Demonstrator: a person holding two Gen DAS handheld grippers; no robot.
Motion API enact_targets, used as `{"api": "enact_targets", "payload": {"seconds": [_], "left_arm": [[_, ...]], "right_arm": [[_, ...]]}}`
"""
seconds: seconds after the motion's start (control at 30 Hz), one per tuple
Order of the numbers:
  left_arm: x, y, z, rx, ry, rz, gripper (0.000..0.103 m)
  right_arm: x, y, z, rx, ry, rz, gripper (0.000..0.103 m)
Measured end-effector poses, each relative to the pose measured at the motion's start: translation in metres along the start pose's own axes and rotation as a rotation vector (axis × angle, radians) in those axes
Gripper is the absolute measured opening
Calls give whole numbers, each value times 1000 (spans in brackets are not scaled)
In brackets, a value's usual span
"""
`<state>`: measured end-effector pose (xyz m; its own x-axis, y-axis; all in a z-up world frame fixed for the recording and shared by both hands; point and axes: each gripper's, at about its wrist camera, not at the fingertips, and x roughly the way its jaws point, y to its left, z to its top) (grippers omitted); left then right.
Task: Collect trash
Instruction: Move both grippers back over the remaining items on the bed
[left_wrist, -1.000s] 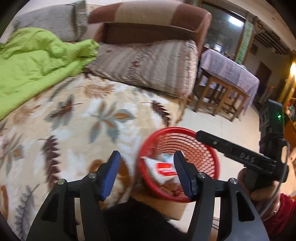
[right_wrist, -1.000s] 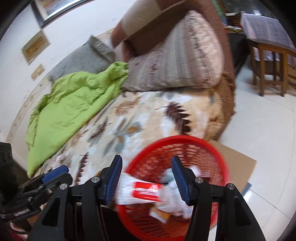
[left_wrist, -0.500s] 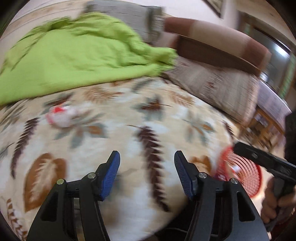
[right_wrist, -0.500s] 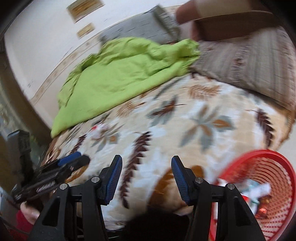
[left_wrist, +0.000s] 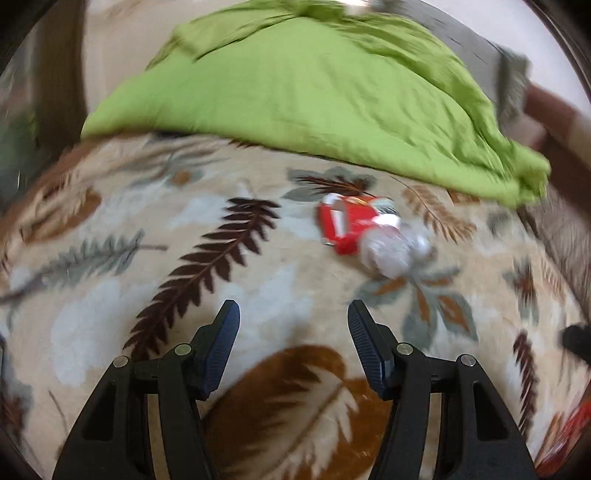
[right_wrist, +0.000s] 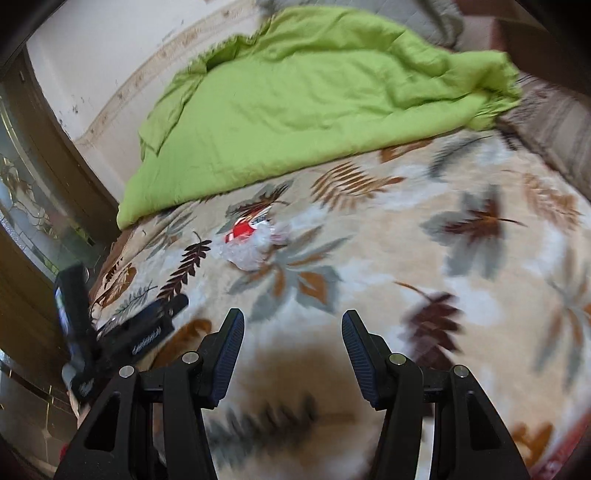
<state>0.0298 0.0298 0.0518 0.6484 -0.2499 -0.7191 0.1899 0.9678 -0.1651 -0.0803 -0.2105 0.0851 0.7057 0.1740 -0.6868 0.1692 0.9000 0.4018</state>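
Observation:
A crumpled red and white wrapper with clear plastic (left_wrist: 365, 232) lies on the leaf-patterned blanket (left_wrist: 258, 266), just ahead and to the right of my left gripper (left_wrist: 293, 325). That gripper is open and holds nothing. In the right wrist view the same wrapper (right_wrist: 255, 240) lies further off, up and to the left of my right gripper (right_wrist: 291, 328), which is also open and empty. The left gripper (right_wrist: 162, 314) shows at the left edge of the right wrist view. A sliver of the red basket (left_wrist: 569, 439) shows at the lower right edge of the left wrist view.
A rumpled green quilt (left_wrist: 314, 88) covers the far part of the bed. Pillows (right_wrist: 546, 122) lie at the right end. A wall (right_wrist: 110, 55) and a wooden door frame with patterned glass (right_wrist: 33, 206) stand to the left of the bed.
Both grippers have swung left, away from the red basket and over the bed. The wrapper on the blanket has come into close view. Both stay open and empty.

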Motion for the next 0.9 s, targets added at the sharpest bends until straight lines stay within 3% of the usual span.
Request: {"api": "enact_targets", "payload": {"seconds": [0.27, 0.47, 0.5, 0.53, 0.63, 0.73, 0.9], "left_arm": [[11, 23, 8, -105, 4, 23, 60], [16, 30, 12, -145, 4, 22, 60], [16, 29, 13, -140, 3, 24, 60], [17, 28, 13, -136, 2, 26, 60], [18, 25, 14, -128, 3, 16, 60], [21, 22, 15, -126, 14, -13, 60], [34, 7, 25, -96, 51, -118, 63]], "right_arm": [[115, 19, 49, 155, 83, 73, 60], [165, 11, 70, 274, 103, 97, 60], [172, 10, 71, 290, 119, 114, 58], [177, 9, 71, 302, 133, 135, 50], [173, 12, 68, 278, 125, 158, 30], [147, 8, 64, 274, 94, 181, 29], [74, 0, 40, 235, -27, 130, 29]]}}
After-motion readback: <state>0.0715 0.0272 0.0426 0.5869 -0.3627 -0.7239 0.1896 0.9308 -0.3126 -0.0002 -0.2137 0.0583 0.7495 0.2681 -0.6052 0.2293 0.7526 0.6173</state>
